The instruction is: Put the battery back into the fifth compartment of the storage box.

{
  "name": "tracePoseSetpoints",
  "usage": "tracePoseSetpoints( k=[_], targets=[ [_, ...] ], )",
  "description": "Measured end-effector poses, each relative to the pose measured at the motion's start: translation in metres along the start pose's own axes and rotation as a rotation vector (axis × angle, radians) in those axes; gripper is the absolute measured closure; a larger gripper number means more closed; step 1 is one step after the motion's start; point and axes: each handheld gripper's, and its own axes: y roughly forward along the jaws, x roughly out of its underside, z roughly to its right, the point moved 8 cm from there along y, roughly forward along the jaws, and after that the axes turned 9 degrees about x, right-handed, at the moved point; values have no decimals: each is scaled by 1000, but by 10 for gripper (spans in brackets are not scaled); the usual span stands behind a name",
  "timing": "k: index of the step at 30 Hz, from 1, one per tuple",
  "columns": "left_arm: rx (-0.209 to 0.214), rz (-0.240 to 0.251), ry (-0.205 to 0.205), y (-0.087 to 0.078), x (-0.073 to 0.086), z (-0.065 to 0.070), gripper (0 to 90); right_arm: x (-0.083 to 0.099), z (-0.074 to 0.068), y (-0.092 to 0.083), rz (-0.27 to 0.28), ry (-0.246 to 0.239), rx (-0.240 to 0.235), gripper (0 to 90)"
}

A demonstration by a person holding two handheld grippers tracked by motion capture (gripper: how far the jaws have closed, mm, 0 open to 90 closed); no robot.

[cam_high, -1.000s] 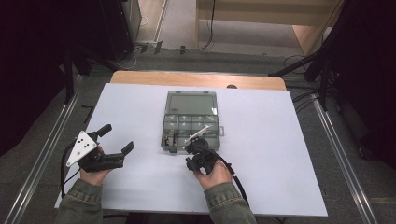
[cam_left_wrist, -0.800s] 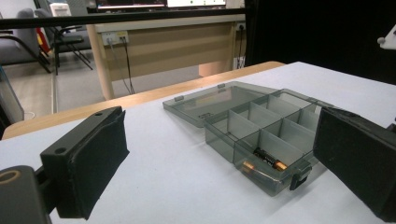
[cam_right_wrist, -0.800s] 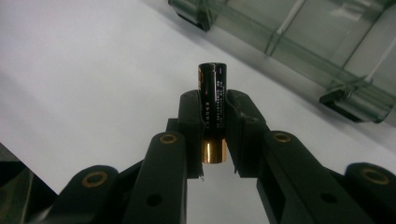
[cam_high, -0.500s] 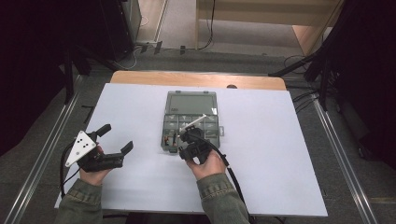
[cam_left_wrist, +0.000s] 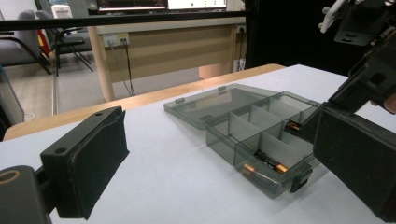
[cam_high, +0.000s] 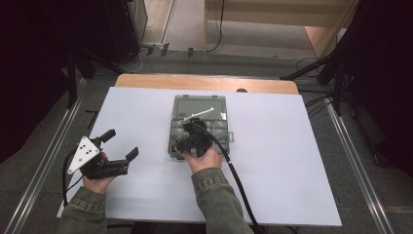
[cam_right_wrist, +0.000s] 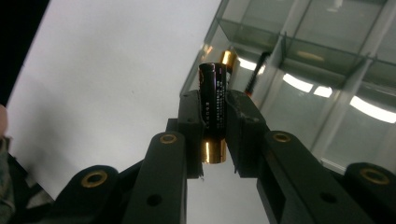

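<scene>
A smoky clear compartment box (cam_high: 214, 105) lies open at the table's middle, lid flat behind it. In the right gripper view, a black battery with a gold end (cam_right_wrist: 214, 98) stands upright between the pads of my right gripper (cam_right_wrist: 215, 112), which is shut on it. The gripper hangs over the box's near left corner (cam_high: 187, 139). Below it another battery (cam_right_wrist: 228, 58) lies in a compartment. The left gripper view has batteries (cam_left_wrist: 266, 163) in the near compartments. My left gripper (cam_high: 122, 144) rests at the table's left, open, nothing between its jaws.
The white table top (cam_high: 292, 146) has free room right and left of the box. A wooden edge (cam_high: 204, 83) runs along the far side. Metal rails (cam_high: 355, 165) flank the table. The right gripper's cable (cam_high: 238, 180) trails back over the near table.
My right gripper, still holding the battery, has moved away from me and slightly left, from the box's front edge to above its near compartments. The left gripper has stayed put.
</scene>
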Motion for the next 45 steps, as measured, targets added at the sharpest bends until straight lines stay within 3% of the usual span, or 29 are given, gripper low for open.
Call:
tracePoseSetpoints(
  k=[4,9,18,23,25,28,32,41,45],
  targets=[
    [6,10,1,0,-2,2,32,-4,-2,6,-3,43,-37,778],
    [6,11,0,0,-2,2,33,-11,3,13,2,89,-21,778],
    [14,6,-2,1,-1,2,32,-15,5,17,17,128,-39,772],
    [13,6,-3,1,-1,2,32,-19,5,11,58,156,-50,657],
    [14,6,-2,1,-1,3,32,-19,6,9,58,153,-52,636],
    [13,6,-1,1,-1,3,32,-19,8,7,74,125,-50,460],
    [10,5,-1,1,-1,2,32,-19,10,4,110,63,-26,346],
    [10,7,3,1,-1,2,32,-18,17,-2,130,-1,15,257],
    [10,7,2,1,-1,2,32,-16,19,-6,142,-60,37,209]
  ],
)
